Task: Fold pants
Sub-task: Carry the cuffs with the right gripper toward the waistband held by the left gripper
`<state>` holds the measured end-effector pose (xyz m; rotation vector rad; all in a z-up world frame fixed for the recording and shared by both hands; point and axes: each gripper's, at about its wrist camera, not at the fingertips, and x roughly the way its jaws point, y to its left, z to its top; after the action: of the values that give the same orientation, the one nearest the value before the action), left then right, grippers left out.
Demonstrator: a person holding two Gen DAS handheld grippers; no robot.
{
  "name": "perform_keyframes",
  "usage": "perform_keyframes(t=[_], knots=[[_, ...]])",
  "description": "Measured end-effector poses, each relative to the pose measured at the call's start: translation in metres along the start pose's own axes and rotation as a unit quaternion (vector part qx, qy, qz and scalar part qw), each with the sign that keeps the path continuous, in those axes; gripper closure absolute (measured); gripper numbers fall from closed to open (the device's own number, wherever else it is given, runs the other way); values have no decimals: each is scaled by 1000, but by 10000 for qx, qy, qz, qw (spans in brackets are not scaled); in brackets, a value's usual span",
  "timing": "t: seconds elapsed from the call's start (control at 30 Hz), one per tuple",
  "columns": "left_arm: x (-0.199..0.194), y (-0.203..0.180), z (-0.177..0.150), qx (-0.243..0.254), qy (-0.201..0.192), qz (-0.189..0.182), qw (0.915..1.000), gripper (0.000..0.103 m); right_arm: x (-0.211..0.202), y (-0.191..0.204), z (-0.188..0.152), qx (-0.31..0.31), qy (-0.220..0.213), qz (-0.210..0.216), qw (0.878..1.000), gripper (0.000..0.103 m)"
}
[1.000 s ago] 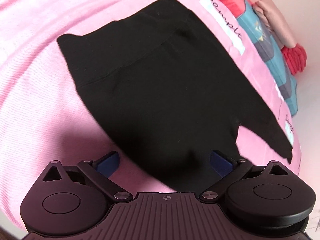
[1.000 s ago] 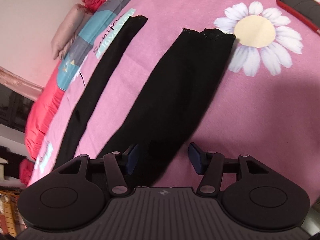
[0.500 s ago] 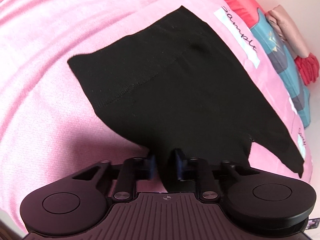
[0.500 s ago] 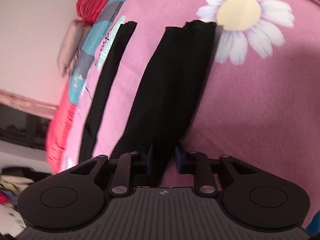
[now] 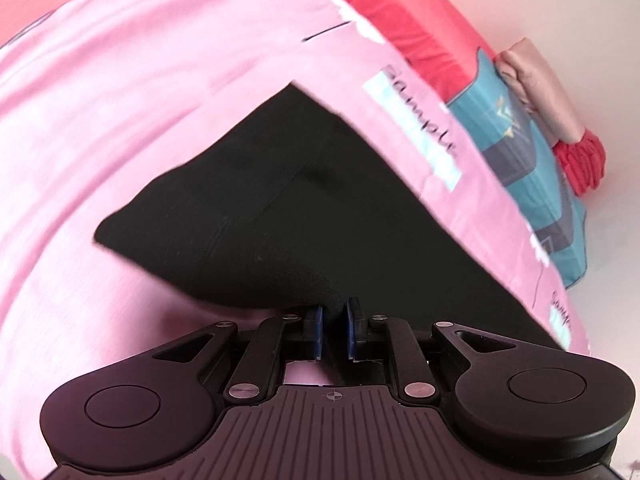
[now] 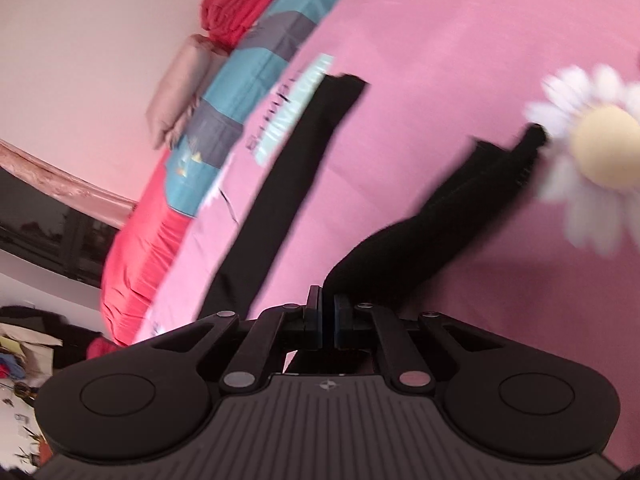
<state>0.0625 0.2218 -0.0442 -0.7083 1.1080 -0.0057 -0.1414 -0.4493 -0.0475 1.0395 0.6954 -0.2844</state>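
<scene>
The place is a bedroom in a home. Most of both views is filled by a bed with a pink sheet (image 5: 160, 100) that has a big white daisy (image 6: 592, 152) printed on it, at the right of the right wrist view. Along the bed's far edge lie a red blanket (image 5: 392, 12), a blue and grey quilt (image 6: 256, 80) and a folded beige cloth (image 5: 536, 92) against a plain pale wall (image 6: 100, 20). At the lower left of the right wrist view, small things lie scattered.
</scene>
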Motion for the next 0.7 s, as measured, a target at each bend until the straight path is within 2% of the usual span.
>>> perform_keyframes(t=[0.17,0.33,0.5,0.53,0.57,0.6,0.63,0.67,0.7], knots=[[27,-18,36,1,18,12,10000,34,45,39,41,-91,144,6,9999,96],[72,-42,80,230,107,344,9991,35,112,75,85,-210,293,-140,9993,96],[111,-51,114,297,277,511,9979,35,188,92,115,58,589,-442,9973,96],[118,-51,119,270,382,567,9973,34,202,92,119,73,669,-563,9961,92],[123,-51,123,230,489,553,9970,31,214,90,122,179,747,-625,9951,83],[123,-49,126,181,569,478,9971,19,221,86,123,255,809,-524,9950,81],[121,-47,128,108,592,373,9975,14,225,85,125,268,832,-283,9958,78],[116,-44,129,15,549,225,9982,4,223,85,126,270,805,-22,9964,68],[109,-41,130,-88,415,40,9991,0,217,82,128,271,755,253,9965,59]])
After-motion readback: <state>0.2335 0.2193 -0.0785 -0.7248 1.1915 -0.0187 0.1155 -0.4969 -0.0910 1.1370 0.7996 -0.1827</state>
